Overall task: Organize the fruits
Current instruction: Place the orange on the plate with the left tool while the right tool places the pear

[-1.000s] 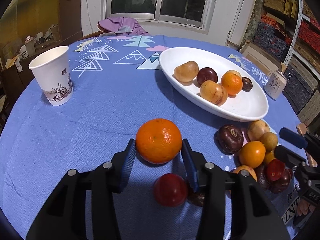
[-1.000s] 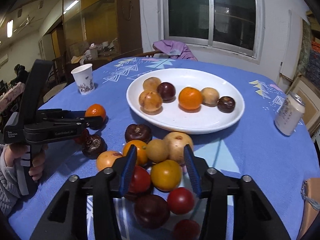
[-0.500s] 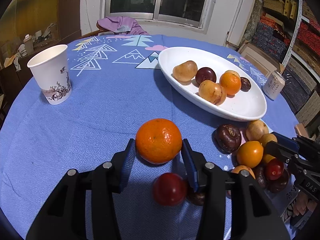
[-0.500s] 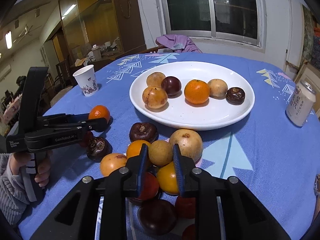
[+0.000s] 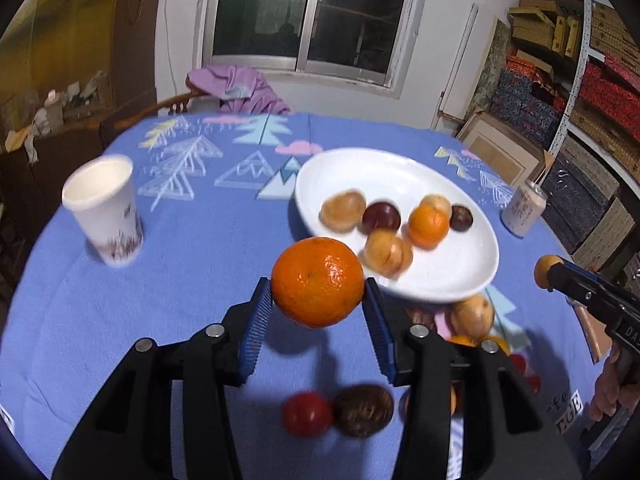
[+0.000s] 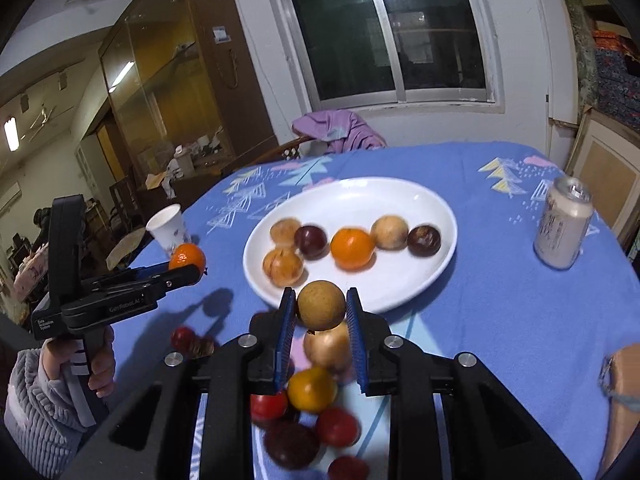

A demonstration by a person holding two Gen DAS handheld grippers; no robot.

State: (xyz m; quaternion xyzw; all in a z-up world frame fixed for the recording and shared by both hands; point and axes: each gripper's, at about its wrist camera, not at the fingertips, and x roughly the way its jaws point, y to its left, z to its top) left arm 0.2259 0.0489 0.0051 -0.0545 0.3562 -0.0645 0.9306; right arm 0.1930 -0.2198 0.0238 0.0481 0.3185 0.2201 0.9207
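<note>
Two handheld black plastic grippers, left gripper (image 5: 318, 312) and right gripper (image 6: 321, 312), carry ribbed blue pads on their jaws and silver screws at the pivots. White "GenRobot.AI" lettering marks one body. A grey ribbed sleeve (image 6: 36, 412) covers the wrist.

- Orange (image 5: 318, 282): now clear of the blue tablecloth (image 5: 192, 280), raised between the pads of the left gripper (image 5: 318, 304); a second ago it sat on the cloth in the same grip.
- Right gripper (image 6: 321, 312): jaws, apart over the fruit pile a second ago, are now clamped on a small brown fruit (image 6: 321, 305).
- Small brown fruit: out of the pile, carried above the remaining fruit, close to the near rim of the white plate (image 6: 400, 296).
</note>
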